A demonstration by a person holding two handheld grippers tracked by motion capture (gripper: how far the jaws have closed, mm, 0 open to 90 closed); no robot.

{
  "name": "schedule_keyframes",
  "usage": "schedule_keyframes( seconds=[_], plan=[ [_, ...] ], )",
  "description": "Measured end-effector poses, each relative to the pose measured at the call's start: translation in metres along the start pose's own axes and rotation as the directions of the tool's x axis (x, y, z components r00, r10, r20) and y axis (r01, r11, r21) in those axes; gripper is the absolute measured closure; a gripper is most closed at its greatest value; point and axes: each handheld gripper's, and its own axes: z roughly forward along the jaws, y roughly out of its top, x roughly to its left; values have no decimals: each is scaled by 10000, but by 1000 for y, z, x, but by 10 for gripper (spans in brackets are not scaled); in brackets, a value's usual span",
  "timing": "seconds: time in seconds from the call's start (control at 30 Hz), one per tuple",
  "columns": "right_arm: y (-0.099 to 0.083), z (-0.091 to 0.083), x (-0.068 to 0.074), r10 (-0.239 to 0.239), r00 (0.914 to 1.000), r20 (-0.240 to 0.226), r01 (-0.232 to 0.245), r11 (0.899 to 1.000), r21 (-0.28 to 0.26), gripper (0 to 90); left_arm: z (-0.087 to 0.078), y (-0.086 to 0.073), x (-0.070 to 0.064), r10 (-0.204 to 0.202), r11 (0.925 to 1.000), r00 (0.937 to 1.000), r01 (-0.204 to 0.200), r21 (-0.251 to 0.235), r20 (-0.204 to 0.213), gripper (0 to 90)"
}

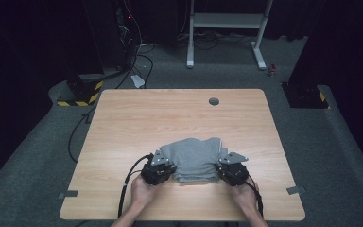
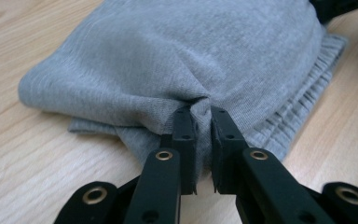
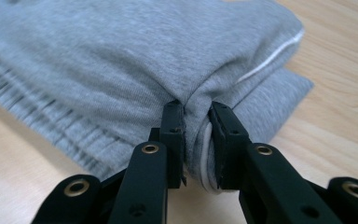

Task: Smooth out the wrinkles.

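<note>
Grey folded sweatshirt [image 1: 194,158] lay on the wooden table [image 1: 137,118], toward its 6 o'clock edge. Left gripper [image 2: 203,114], hand behind it and forearm entering from 6 o'clock, pinched a fabric fold at the garment's 9 o'clock side. Right gripper [image 3: 196,112], posed alike, was clamped on the 3 o'clock side, jaws nearly closed.

This looks like a lab. Behind the wooden table [image 1: 179,118], dark curtains surround grey carpet, cables [image 1: 142,61], hazard-striped stand bases [image 1: 81,97] and a white frame [image 1: 227,28].
</note>
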Motion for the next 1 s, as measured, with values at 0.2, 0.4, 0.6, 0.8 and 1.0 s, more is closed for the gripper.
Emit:
schedule_keyframes(
  seconds=[0.2,0.4,0.6,0.8,1.0],
  plan=[
    [10,11,-11,-17,9996,287,10,9997,260,762,9,5,1,-506,9987,9987,506,81,-96,821],
    [26,36,-22,162,9996,230,-167,9996,211,765,14,13,9,-682,9973,9945,701,215,-799,821],
    [30,35,-27,632,9980,-76,-630,9978,199,693,13,15,26,-1927,9812,9813,1926,110,47,795],
    [21,17,-30,1143,9908,-718,-1135,9934,145,537,0,22,34,-2555,9655,9647,2580,-347,646,560],
    [20,-19,-46,1719,9771,-1252,-1777,9834,-368,462,-10,32,45,-2784,9579,9587,2816,-560,583,457]
  ],
)
